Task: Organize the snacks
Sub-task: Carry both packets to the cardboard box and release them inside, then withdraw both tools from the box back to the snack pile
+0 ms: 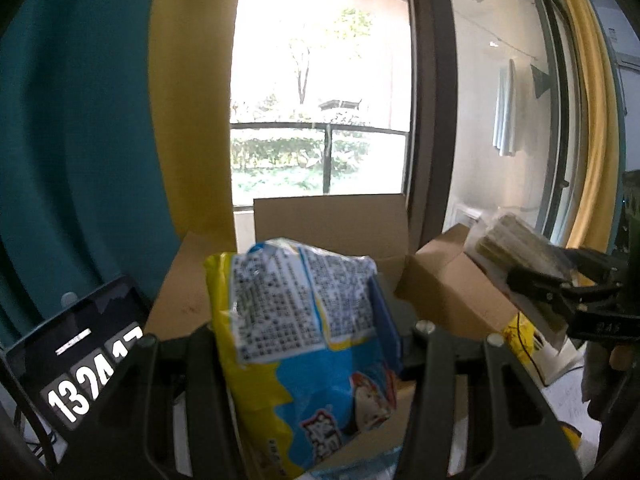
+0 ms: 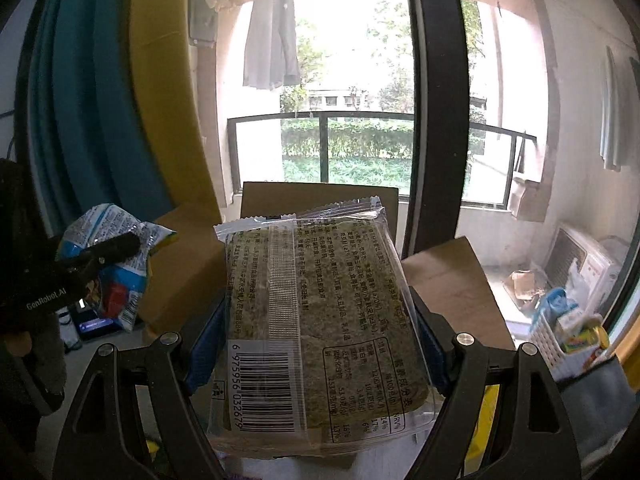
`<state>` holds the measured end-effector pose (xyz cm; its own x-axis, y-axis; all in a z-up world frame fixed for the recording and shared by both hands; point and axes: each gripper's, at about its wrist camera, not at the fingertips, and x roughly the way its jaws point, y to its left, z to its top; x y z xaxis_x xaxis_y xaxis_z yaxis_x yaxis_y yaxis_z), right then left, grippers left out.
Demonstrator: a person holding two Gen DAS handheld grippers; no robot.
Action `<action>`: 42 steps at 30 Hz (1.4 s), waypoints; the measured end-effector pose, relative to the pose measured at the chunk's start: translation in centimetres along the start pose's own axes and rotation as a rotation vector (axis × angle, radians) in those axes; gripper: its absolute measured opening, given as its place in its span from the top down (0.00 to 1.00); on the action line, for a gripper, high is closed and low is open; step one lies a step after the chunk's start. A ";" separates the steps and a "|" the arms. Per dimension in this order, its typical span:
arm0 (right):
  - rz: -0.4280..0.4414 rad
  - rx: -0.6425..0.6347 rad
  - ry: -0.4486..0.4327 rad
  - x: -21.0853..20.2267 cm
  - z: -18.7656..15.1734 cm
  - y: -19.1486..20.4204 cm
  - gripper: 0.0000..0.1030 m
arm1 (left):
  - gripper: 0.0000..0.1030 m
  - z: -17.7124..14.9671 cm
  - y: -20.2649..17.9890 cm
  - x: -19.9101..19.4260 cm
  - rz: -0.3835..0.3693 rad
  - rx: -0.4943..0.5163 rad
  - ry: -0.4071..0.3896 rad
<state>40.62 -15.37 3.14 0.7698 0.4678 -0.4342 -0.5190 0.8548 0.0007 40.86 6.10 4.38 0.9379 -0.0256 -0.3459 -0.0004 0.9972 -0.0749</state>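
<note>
The left gripper squeezes a snack bag. The right gripper stands wider and squeezes a flat pack.

Blown-out window backlight, dim fisheye-bent edges

Snack bag is bright yellow and blue with a white panel of tiny black print. The seaweed pack is dark olive green under clear wrap, white barcode patch. Cardboard box plain brown, curtains teal and mustard.
</note>
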 end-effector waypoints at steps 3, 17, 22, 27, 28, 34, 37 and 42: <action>0.000 0.007 0.011 1.9 0.4 -0.2 0.19 | 0.49 0.4 0.3 1.9 -0.003 -0.011 0.016; -0.037 0.048 0.035 8.4 1.6 -0.7 0.09 | 0.11 1.0 1.4 6.2 -0.017 -0.063 0.051; -0.022 0.069 0.026 7.3 1.5 -0.3 0.09 | 0.10 0.8 1.6 4.8 0.000 -0.058 0.055; -0.016 0.042 0.035 5.5 1.0 0.6 0.09 | 0.10 0.7 1.3 2.1 0.003 -0.055 0.041; -0.015 0.040 0.035 5.1 0.9 0.7 0.09 | 0.10 0.7 1.3 1.6 0.003 -0.055 0.036; -0.008 0.034 0.032 1.8 0.3 1.8 0.09 | 0.10 0.7 0.2 -2.4 0.000 -0.058 0.012; -0.008 0.031 0.023 0.0 0.2 2.4 0.09 | 0.10 0.6 -0.3 -4.3 -0.008 -0.056 0.004; -0.002 0.021 0.017 -2.5 -0.4 3.4 0.09 | 0.10 0.0 -0.8 -6.9 -0.022 -0.059 0.003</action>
<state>36.74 -13.73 3.90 0.7646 0.4620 -0.4493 -0.5090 0.8606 0.0187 34.39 5.50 6.83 0.9367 -0.0475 -0.3468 -0.0006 0.9906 -0.1371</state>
